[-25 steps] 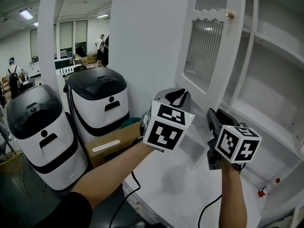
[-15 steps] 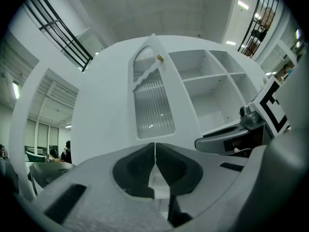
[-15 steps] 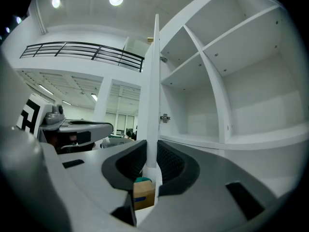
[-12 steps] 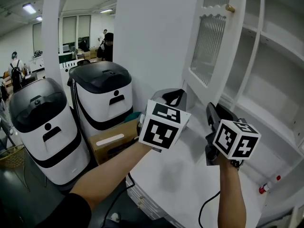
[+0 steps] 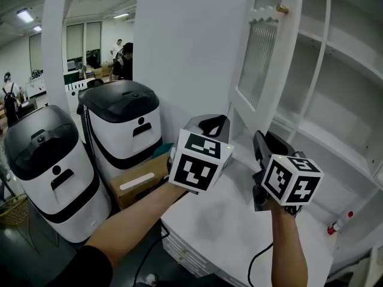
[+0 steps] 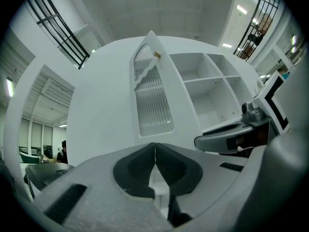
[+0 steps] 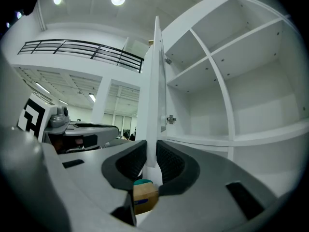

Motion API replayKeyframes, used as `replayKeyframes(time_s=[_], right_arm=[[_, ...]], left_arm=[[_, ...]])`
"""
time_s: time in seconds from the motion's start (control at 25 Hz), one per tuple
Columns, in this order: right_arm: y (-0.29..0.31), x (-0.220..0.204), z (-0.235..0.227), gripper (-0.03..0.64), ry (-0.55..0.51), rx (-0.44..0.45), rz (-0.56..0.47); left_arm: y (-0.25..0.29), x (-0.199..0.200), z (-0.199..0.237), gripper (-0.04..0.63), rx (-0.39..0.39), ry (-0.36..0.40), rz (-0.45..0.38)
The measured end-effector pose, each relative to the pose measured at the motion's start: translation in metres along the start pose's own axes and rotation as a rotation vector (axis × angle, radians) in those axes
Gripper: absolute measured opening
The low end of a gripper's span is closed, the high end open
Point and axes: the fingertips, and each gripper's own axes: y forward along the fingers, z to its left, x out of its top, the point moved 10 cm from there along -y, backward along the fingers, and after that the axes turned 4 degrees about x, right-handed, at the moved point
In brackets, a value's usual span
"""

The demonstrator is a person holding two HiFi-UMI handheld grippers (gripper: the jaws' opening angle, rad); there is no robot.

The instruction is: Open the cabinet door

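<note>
The ribbed-glass cabinet door (image 5: 260,58) is seen swung open from the white shelving (image 5: 326,137). Its lower edge is clamped between the jaws of the right gripper (image 7: 150,161). Left of the door, the left gripper (image 6: 155,153) is held empty, its jaws just brought together.

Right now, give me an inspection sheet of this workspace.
Surface: white counter, mostly bare.
Job's things: cabinet door stands swung open, shelves exposed.
Clutter: red-capped marker at the counter's right.
Grippers: left gripper has just been closing, now shut, nothing between; right gripper appears clamped on the door's edge.
Cables: black cables trail below both forearms.
Surroundings: two bins, cardboard box, people far behind.
</note>
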Motion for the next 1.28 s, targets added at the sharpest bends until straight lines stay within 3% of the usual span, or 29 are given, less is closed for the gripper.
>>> replayKeyframes(time_s=[0.72, 1.28], right_arm=[[0.021, 0.002, 0.061, 0.077, -0.036, -0.03, -0.01], [0.054, 0.002, 0.102, 0.094, -0.076, -0.011, -0.019]], left_arm=[[-0.003, -0.009, 0.036, 0.015, -0.108, -0.024, -0.024], [-0.008, -0.019, 0.081, 0.015, -0.12, -0.042, -0.039]])
